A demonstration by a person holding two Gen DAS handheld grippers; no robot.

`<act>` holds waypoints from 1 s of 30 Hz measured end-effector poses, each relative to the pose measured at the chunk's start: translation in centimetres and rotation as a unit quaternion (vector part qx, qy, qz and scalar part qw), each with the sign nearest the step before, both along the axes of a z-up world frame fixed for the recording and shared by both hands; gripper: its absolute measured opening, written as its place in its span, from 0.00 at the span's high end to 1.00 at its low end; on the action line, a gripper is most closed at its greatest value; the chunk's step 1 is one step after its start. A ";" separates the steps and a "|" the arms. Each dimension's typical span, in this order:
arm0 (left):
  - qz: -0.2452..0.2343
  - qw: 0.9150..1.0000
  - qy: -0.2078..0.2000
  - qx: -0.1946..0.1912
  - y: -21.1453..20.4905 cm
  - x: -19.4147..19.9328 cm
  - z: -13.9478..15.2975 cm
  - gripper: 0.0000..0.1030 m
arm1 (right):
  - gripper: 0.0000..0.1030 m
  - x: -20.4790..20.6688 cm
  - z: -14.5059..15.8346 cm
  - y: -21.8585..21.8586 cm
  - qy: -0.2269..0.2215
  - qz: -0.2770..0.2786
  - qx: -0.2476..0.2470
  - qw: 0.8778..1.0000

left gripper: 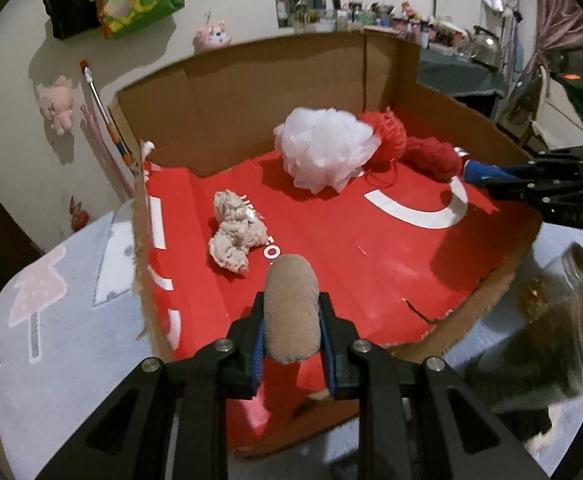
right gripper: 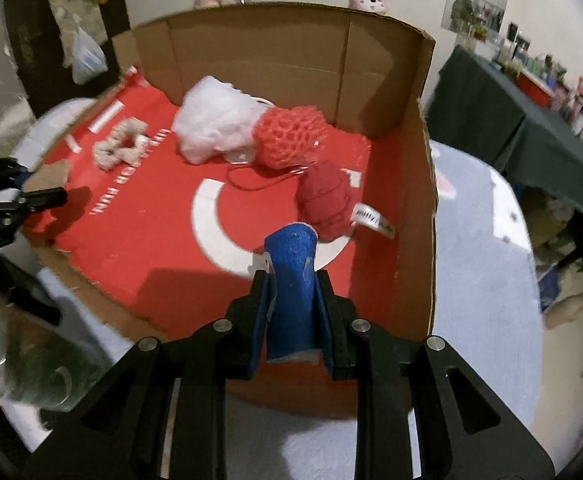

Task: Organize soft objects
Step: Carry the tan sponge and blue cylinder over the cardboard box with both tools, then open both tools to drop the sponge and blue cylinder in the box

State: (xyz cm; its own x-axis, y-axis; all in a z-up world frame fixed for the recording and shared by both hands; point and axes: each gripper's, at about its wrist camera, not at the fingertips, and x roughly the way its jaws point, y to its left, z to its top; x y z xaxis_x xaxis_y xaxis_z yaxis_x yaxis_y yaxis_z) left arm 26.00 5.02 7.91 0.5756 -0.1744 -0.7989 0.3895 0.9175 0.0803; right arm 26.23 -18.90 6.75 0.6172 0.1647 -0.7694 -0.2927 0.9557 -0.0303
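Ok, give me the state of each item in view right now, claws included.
left claw: shut on tan plush piece
right claw: shut on blue felt piece
cardboard box: open-topped, front wall folded down
white mesh pouf: loose in box, touching red net pouf
red knit item: lying in box
beige scrunchie: lying in box

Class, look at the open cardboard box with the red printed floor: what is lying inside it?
Inside the cardboard box lie a white mesh puff, a red crocheted net piece, a dark red knitted bundle and a beige fuzzy scrunchie. Whatever lies beneath them is covered.
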 end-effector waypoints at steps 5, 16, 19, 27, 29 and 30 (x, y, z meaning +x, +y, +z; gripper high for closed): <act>0.005 0.999 0.013 0.029 -0.9 1.2 -1.2 0.76 | 0.79 0.9 -0.8 1.6 0.021 0.004 -0.041 0.999; 0.024 0.997 0.042 0.058 -0.7 2.9 -2.6 0.75 | 0.79 2.0 -2.3 2.7 0.044 -0.002 -0.093 0.995; 0.017 0.997 0.047 0.065 -0.9 3.0 -2.8 0.74 | 0.79 2.2 -2.3 2.6 0.050 -0.005 -0.092 0.994; 0.013 0.997 0.046 0.065 -1.0 2.9 -2.8 0.69 | 0.78 2.4 -2.7 2.9 0.061 -0.010 -0.106 0.992; 0.014 0.997 0.045 0.068 -1.2 3.0 -2.8 0.69 | 0.78 2.4 -2.7 2.8 0.063 -0.010 -0.106 0.992; 0.014 0.997 0.044 0.069 -1.3 3.0 -2.8 0.69 | 0.78 2.4 -2.7 2.8 0.063 -0.010 -0.106 0.992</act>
